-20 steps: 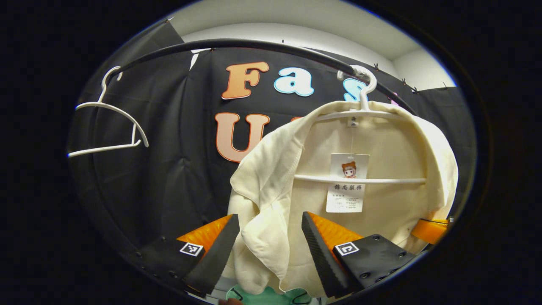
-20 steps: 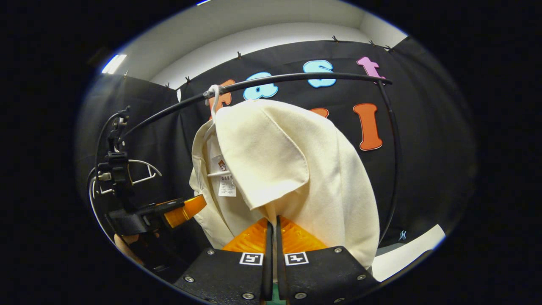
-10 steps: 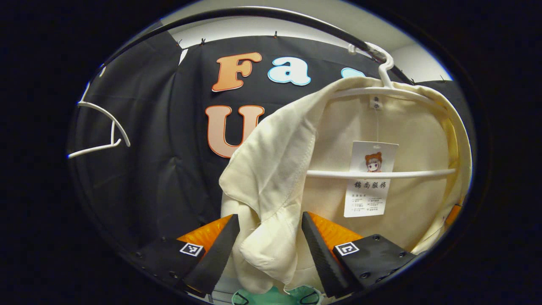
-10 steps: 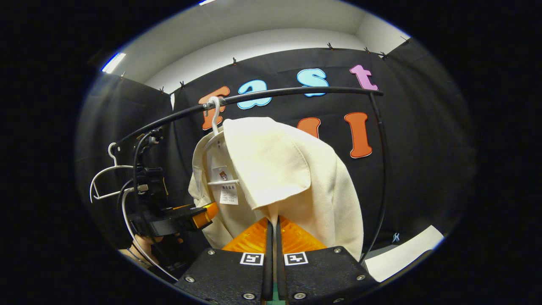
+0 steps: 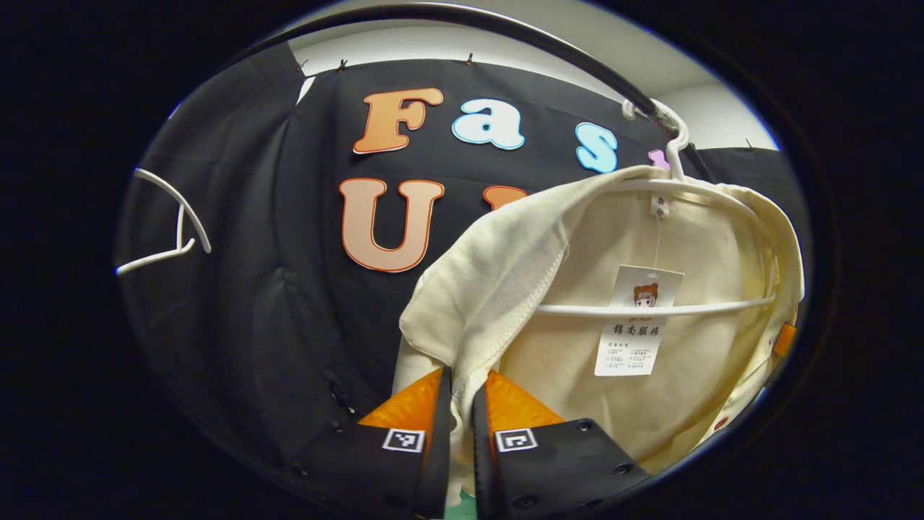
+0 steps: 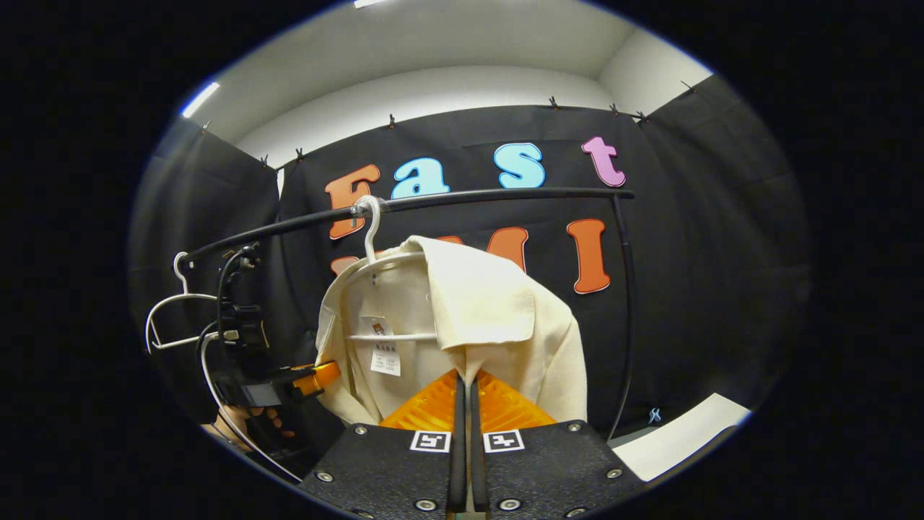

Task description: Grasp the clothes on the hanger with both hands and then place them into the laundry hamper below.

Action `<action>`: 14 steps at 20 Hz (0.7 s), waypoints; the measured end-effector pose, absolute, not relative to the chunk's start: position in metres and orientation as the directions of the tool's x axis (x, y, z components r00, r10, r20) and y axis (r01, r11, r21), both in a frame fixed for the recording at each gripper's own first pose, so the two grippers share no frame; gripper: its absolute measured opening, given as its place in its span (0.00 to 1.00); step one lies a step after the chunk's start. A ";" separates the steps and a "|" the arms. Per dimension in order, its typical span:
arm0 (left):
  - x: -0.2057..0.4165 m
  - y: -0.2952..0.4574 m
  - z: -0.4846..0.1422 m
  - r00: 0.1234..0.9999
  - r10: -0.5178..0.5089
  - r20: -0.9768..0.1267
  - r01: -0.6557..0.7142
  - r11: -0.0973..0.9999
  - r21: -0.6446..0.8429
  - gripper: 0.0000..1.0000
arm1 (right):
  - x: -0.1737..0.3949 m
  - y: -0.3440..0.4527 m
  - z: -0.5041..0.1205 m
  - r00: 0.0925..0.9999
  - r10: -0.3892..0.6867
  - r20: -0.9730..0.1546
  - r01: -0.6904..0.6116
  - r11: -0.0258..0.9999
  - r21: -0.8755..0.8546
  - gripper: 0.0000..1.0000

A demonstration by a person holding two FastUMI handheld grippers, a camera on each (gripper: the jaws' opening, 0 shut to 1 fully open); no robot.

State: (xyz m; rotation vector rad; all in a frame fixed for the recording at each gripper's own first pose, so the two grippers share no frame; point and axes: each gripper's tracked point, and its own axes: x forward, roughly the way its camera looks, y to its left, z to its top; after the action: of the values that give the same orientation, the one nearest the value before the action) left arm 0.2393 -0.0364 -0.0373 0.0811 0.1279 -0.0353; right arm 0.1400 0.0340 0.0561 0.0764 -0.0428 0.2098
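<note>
Both grippers are clamped on the cream shirt (image 5: 505,289): the left gripper (image 5: 462,383) pinches a front edge between nearly closed fingers, and the right gripper (image 6: 465,379) pinches the opposite hem likewise. Beyond them the shirt hangs on a white hanger (image 6: 372,224) hooked over the black rail (image 6: 505,196). Farther left hangs a bare hanger (image 5: 170,224).

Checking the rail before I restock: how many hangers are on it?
2: one hanger carrying the cream garment, and an empty hanger further along the rail. Others may be out of view.
</note>
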 end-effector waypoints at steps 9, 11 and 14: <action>0.219 -0.021 -0.003 0.990 -0.067 -0.125 0.070 0.997 0.017 0.07 | 0.138 0.016 0.082 0.981 0.180 0.072 -0.184 0.982 0.053 0.00; 0.215 -0.008 0.018 0.995 -0.044 -0.090 0.046 0.999 0.025 0.07 | 0.140 0.005 0.088 0.983 0.166 0.078 -0.170 0.984 0.049 0.00; 0.207 0.006 0.046 0.999 -0.016 -0.034 0.017 0.999 0.040 0.07 | 0.140 -0.008 0.102 0.984 0.148 0.095 -0.152 0.988 0.030 0.00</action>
State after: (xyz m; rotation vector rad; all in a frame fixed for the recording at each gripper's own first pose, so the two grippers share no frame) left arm 0.2072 0.0064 0.0463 0.0404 0.0341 -0.0165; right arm 0.1400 -0.0079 0.1016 0.0375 -0.0929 0.1508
